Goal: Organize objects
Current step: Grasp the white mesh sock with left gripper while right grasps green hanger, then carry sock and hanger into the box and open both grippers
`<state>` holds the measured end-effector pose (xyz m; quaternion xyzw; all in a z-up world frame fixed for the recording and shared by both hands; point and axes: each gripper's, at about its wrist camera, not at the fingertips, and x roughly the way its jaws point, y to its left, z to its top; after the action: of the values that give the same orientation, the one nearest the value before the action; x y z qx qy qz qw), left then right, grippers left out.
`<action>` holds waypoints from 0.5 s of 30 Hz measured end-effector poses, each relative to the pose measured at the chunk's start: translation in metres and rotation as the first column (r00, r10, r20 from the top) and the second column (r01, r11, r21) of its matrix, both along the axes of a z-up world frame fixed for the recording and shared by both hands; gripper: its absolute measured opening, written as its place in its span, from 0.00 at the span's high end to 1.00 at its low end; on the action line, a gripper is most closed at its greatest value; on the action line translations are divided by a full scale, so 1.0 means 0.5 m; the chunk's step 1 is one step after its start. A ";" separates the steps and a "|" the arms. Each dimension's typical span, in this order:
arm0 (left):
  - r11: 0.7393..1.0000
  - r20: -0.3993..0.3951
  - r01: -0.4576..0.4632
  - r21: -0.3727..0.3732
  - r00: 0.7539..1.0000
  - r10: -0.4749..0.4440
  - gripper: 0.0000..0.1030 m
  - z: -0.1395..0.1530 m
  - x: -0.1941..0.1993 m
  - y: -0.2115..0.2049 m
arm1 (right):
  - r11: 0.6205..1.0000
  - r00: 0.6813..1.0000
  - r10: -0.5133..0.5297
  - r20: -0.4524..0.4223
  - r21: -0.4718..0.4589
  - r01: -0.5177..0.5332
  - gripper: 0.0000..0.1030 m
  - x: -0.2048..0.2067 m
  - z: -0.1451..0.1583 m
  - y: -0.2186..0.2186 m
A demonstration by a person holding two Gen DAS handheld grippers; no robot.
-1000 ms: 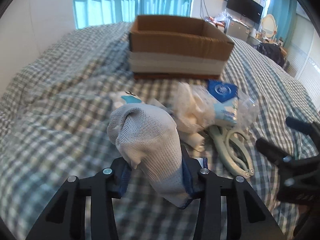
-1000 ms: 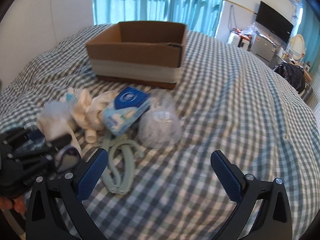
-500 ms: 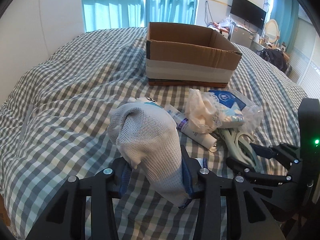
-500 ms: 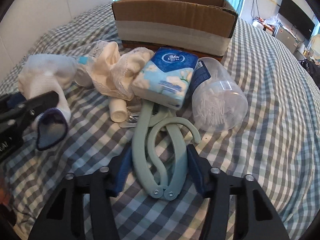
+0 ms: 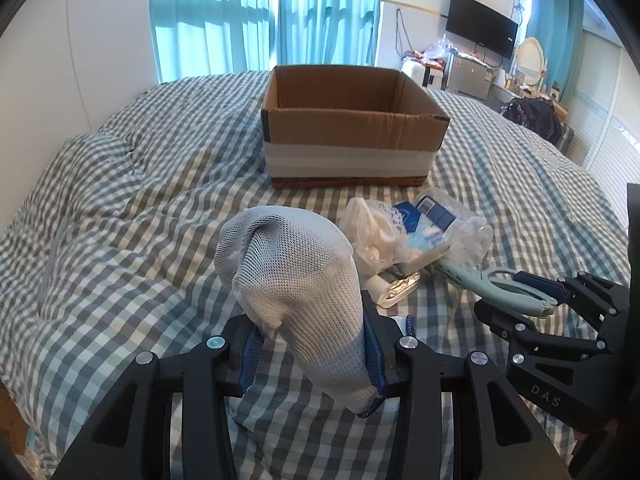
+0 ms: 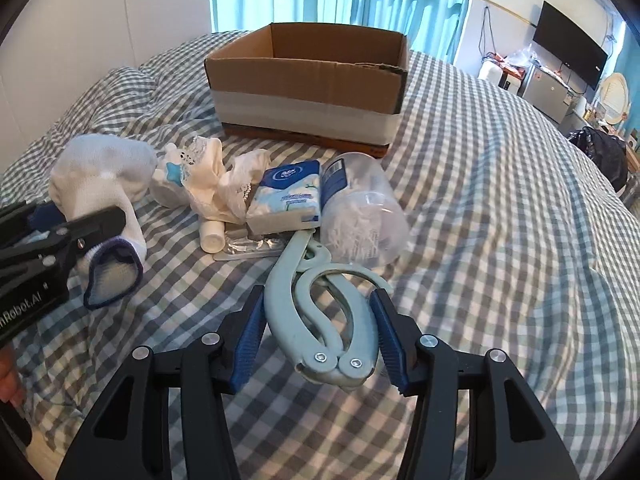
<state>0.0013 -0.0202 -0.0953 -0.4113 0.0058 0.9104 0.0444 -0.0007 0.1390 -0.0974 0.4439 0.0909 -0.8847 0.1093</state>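
My left gripper [image 5: 312, 348] is shut on a white mesh sock [image 5: 296, 276] with a blue cuff and holds it above the bed; it also shows in the right wrist view [image 6: 100, 176]. My right gripper [image 6: 320, 336] is shut on a pale green folding hanger [image 6: 320, 308], lifted slightly at its hinge end; the hanger also shows in the left wrist view [image 5: 496, 284]. An open cardboard box [image 5: 352, 128] sits farther back on the bed, its inside looking empty.
A pile lies between the grippers and the box: cream lace cloth [image 6: 216, 184], a blue tissue pack [image 6: 288, 196], a clear tub of cotton swabs [image 6: 360, 212], a small white tube [image 6: 212, 236] and a foil pack [image 6: 248, 246]. The checked bedspread [image 6: 500, 220] spreads all around.
My right gripper has closed on the hanger and raised its hinge end. My left gripper has lifted the sock higher and drawn back from the pile.
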 end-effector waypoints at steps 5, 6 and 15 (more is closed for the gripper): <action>1.000 -0.026 -0.006 0.002 1.000 0.006 0.57 0.027 0.002 0.002 | 1.000 0.999 0.015 -0.052 -0.019 -0.016 0.87 0.013 0.048 0.014; 1.000 -0.031 -0.007 0.010 0.999 0.007 0.57 0.035 0.000 0.002 | 0.999 0.998 0.017 -0.060 -0.028 -0.019 0.88 0.010 0.059 0.011; 0.999 -0.076 -0.008 0.038 0.997 0.011 0.57 0.082 -0.037 -0.013 | 0.998 0.996 0.030 -0.079 -0.054 -0.034 0.90 -0.008 0.092 0.014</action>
<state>-0.0171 -0.0269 -0.0544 -0.3752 -0.0119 0.9257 0.0476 -0.0046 0.1461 -0.0514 0.4042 0.0777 -0.9018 0.1320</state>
